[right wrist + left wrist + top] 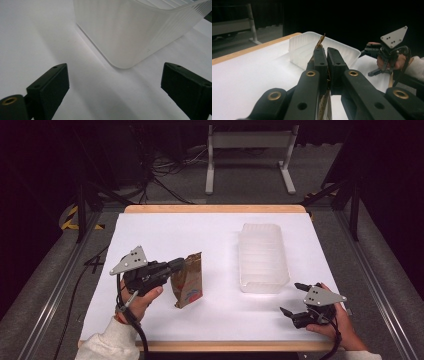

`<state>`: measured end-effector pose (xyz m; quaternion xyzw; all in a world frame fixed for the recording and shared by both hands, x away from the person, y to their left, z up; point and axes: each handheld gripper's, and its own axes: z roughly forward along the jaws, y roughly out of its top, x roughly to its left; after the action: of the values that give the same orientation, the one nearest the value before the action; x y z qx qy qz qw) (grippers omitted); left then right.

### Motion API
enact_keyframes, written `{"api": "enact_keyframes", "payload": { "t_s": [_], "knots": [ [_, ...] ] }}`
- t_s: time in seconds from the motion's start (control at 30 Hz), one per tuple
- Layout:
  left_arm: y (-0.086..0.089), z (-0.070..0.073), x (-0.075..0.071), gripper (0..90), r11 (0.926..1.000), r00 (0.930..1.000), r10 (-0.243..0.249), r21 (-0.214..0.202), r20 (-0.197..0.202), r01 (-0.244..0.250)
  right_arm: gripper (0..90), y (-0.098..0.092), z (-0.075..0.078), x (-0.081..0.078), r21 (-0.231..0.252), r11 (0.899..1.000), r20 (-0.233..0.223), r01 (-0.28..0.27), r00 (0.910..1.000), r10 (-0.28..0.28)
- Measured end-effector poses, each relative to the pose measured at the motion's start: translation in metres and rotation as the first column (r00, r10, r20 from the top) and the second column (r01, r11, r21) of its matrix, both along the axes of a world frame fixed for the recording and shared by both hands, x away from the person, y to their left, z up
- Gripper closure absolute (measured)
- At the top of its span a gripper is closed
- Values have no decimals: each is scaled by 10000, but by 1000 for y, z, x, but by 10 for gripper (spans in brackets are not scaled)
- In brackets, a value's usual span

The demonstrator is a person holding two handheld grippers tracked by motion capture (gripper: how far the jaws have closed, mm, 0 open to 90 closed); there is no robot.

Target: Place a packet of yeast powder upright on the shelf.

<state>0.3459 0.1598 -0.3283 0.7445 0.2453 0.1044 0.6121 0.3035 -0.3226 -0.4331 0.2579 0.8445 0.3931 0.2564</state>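
The right hand-held gripper (pixel 296 299), jaws spread and empty, rests at the near edge of the white bench (pixel 215 235). The left hand-held gripper (pixel 183 263) is clenched on a brown packet (pixel 188 280), upright left of the translucent tub (pixel 262 257). Beyond, grey floor, cables (pixel 165 167), dark room.

I count one brown packet (pixel 188 280), one clear tub (pixel 262 257) and two grippers on my table (pixel 150 227).

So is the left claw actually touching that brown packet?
Touching. In the left gripper view the left claw has its jaws shut on the thin edge of the brown packet; the high view shows the packet pinched at its upper left edge.
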Motion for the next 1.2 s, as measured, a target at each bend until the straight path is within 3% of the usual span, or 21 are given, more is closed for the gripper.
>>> {"api": "enact_keyframes", "payload": {
  "t_s": [0.57, 0.73, 0.97, 1.0, 1.2],
  "knots": [
    [-41, 23, 34, 869, 9952, 9948, -968, -82, 329, 971, 86, -2, 0, 0, 69, 10000, -11, 12, 10000, -12],
    [-59, 35, 48, 869, 9899, 9893, -1388, -218, 440, 1398, 86, -7, 2, -3, 193, 9997, 14, 178, 9998, -178],
    [-82, 51, 64, 869, 9823, 9803, -1860, -99, 664, 1871, 87, -13, 1, -7, 292, 9987, -28, 414, 9991, -413],
    [-88, 54, 67, 869, 9782, 9763, -2061, -141, 654, 2074, 87, -15, 1, -8, 339, 9981, -56, 509, 9987, -508],
    [-104, 63, 72, 869, 9714, 9688, -2363, -58, 744, 2374, 87, -21, 0, -10, 505, 9961, -181, 730, 9972, -722]
  ]
}}
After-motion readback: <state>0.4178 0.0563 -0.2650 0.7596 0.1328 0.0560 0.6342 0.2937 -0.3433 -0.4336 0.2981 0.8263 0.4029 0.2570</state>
